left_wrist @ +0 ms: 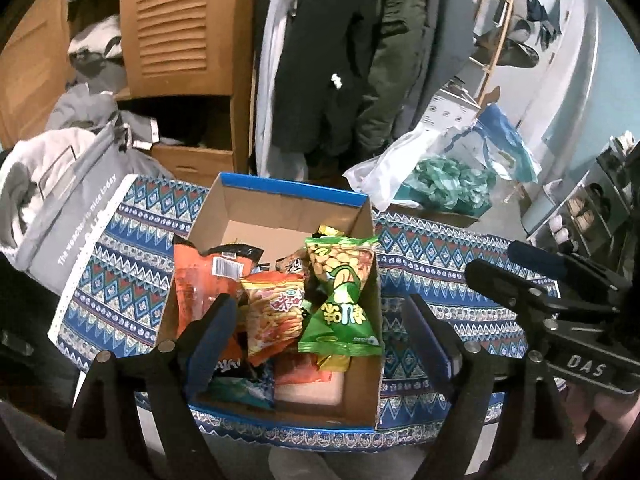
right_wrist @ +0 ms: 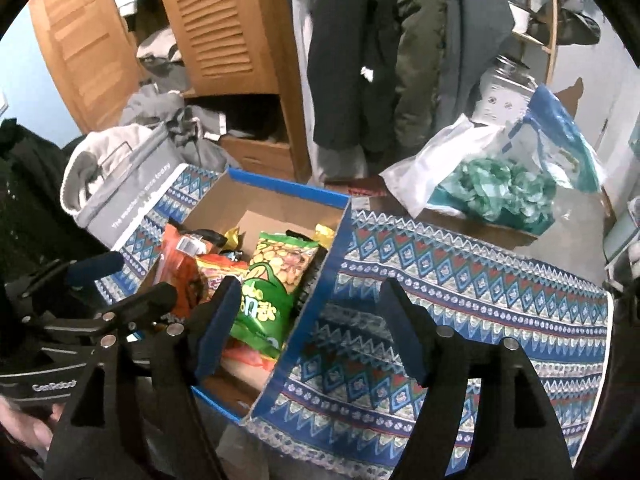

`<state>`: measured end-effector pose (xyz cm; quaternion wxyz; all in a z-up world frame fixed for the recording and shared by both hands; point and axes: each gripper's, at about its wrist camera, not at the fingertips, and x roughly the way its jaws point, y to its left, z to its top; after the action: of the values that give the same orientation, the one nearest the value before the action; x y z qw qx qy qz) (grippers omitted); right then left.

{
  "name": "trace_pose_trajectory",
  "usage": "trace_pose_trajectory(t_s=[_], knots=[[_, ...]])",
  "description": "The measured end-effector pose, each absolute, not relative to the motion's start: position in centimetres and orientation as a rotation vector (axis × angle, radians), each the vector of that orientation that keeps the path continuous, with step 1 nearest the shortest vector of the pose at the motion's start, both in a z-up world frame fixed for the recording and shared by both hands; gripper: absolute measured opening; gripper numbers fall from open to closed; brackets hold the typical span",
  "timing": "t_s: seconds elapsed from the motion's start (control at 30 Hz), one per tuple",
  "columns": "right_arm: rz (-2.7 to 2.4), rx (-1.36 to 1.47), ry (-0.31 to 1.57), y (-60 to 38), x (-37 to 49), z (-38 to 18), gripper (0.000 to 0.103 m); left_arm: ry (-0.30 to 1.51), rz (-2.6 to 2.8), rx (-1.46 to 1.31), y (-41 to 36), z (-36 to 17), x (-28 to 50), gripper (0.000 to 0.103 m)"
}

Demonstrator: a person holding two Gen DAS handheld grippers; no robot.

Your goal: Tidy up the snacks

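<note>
Resting on the counter's blue patterned cloth, the open blue-rimmed cardboard box holds the snacks: a green peanut packet, an orange chip packet and a red-orange packet leaning at its left wall. Left tongs spread apart over the box, gripping nothing; right tongs likewise released, straddling the box's right wall.

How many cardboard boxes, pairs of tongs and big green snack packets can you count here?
Cardboard box: 1
Pairs of tongs: 2, the left tongs and the right tongs, both open
Big green snack packet: 1
Total: 4
</note>
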<state>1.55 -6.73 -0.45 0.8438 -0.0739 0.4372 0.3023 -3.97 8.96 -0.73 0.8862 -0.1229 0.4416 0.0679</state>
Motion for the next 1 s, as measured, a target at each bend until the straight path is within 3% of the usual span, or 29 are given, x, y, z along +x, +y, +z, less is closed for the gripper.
trace_pose_trajectory(t_s=[1.0], knots=[[0.59,-0.056,0.912,-13.3,2.4,0.6,0.074,0.919,0.121,-0.176,4.1,1.0,-3.1,0.089]])
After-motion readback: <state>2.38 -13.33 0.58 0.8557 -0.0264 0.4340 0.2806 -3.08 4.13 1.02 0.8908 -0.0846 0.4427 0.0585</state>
